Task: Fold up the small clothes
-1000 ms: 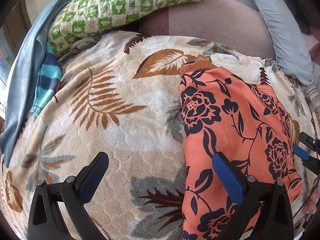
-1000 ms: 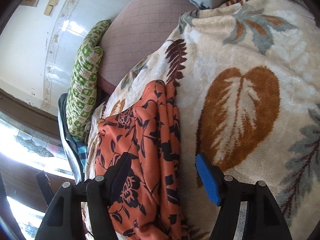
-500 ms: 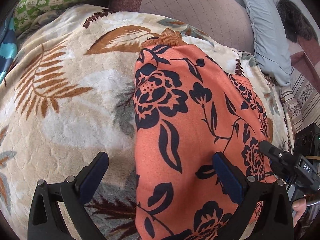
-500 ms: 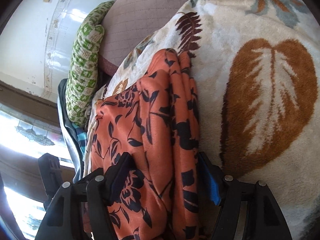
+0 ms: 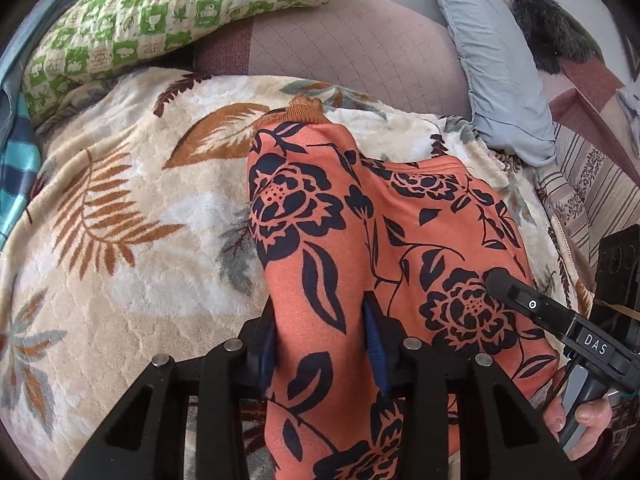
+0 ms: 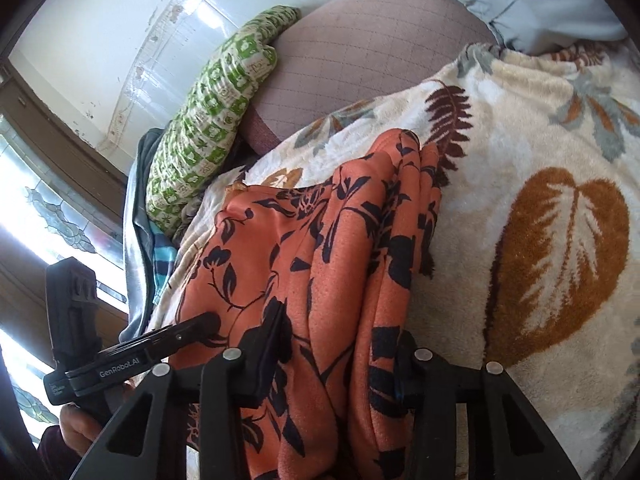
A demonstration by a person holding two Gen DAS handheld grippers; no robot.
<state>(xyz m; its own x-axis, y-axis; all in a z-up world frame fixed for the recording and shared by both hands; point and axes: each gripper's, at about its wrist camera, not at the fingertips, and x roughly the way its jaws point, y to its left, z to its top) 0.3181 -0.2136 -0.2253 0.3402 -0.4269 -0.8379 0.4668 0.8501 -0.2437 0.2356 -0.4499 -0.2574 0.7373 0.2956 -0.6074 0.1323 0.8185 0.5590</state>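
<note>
My left gripper (image 5: 322, 344) is clamped on a fold of the orange garment (image 5: 400, 240), both blue pads pressed into the cloth at its near left edge. My right gripper (image 6: 340, 344) pinches the bunched layers along the garment's (image 6: 312, 248) right edge, fingers closed on the fabric. From the left wrist I see the right gripper (image 5: 560, 324) reaching over the garment's right side; from the right wrist, the left gripper (image 6: 132, 356) shows at the far edge. The garment lies on the leaf-print blanket (image 5: 120, 240), its ribbed cuff (image 5: 306, 110) pointing away from me. Beyond the blanket sit a green checked pillow (image 5: 168, 12) and a grey pillow (image 5: 500, 72).
</note>
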